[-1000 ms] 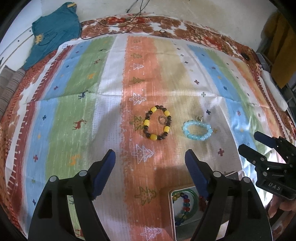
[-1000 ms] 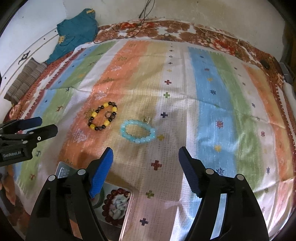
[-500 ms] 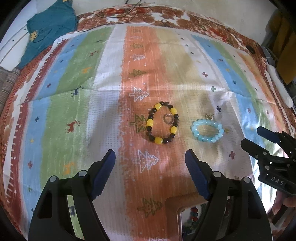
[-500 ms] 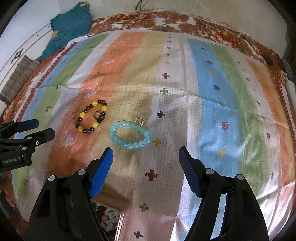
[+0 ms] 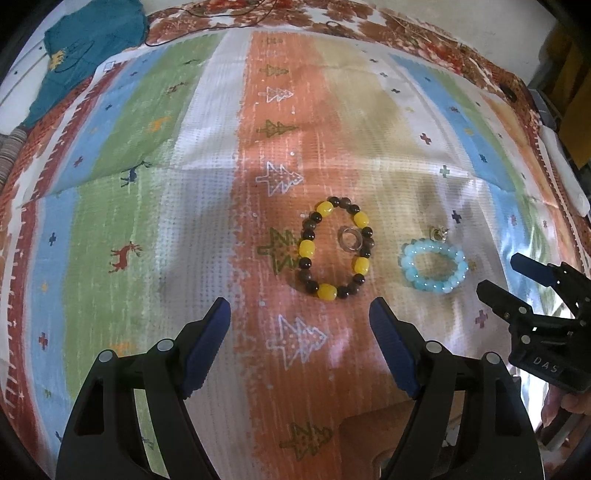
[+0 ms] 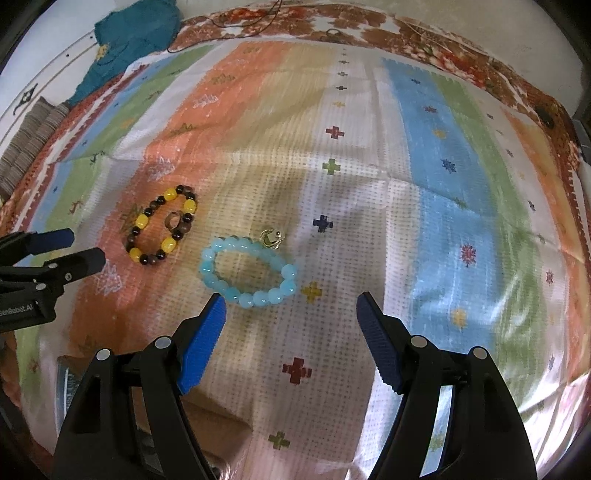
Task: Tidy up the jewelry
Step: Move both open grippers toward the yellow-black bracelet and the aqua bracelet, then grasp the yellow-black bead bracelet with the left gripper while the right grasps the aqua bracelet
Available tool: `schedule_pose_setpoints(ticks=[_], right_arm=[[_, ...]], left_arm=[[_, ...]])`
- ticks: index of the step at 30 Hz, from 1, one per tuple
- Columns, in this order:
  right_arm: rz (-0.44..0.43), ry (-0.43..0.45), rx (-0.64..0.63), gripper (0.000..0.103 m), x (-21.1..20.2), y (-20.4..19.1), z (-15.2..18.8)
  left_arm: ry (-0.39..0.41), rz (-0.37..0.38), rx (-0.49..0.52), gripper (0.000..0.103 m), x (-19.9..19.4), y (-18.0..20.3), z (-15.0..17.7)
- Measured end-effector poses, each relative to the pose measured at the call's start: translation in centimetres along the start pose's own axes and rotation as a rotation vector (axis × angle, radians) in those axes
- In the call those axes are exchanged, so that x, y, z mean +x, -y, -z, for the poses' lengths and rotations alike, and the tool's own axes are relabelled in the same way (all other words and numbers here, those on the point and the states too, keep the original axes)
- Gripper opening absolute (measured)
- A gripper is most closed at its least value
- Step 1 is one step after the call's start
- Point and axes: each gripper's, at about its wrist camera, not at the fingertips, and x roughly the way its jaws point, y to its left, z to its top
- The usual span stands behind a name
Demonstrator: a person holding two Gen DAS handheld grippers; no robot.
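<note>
Though beaded, bracelet (image 5: 335, 249) yellow & brown

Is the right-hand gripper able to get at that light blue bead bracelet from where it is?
Probably yes. The right gripper is open, the blue bracelet lies just ahead of its left finger, and only bare cloth lies between.

Both grippers fwd; tin (image 6: 70, 380) prob. behind.

A home bedroom, a bed spread with a striped cloth (image 5: 207, 192) patterned with trees and reindeer, a floral blanket (image 6: 369, 26) beneath toward twelve o'clock, a teal garment (image 5: 85, 55) lying at ten o'clock, plain wall (image 6: 461, 26) beyond
</note>
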Motion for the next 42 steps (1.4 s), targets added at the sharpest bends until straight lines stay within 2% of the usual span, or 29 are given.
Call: schedule_pose_setpoints(ticks=[3, 22, 27, 29, 34, 35, 36, 42], right_arm=[[0.034, -0.001, -0.021, 0.073, 0.4, -0.3, -0.2], [0.054, -0.041, -0.026, 0.073, 3.7, -0.3, -1.6], [0.079, -0.051, -0.042, 0.073, 4.4, -0.5, -1.5], [0.071, -0.049, -0.050, 0.066, 4.5, -0.6, -1.4], [0.045, -0.077, -0.111, 0.021, 4.3, -2.0, -1.4], [0.049, -0.080, -0.124, 0.017, 4.3, -2.2, -1.3], [0.050, -0.077, -0.130, 0.017, 4.2, -2.3, -1.2], [0.029, -0.054, -0.122, 0.012, 3.5, -2.2, -1.0]], left_arm=[[-0.001, -0.004, 0.007, 0.077, 0.4, 0.1, -0.5], [-0.039, -0.015, 0.012, 0.075, 3.2, -0.4, -1.3], [-0.043, -0.020, 0.020, 0.066, 3.9, -0.3, -1.2], [-0.036, -0.029, 0.035, 0.060, 4.0, -0.1, -1.2], [-0.054, -0.071, -0.010, 0.020, 4.5, -0.7, -1.3], [-0.061, -0.068, -0.009, 0.012, 4.6, -0.8, -1.2], [-0.063, -0.059, -0.010, 0.010, 4.6, -0.9, -1.2], [-0.064, -0.045, -0.010, 0.009, 3.9, -1.0, -1.0]])
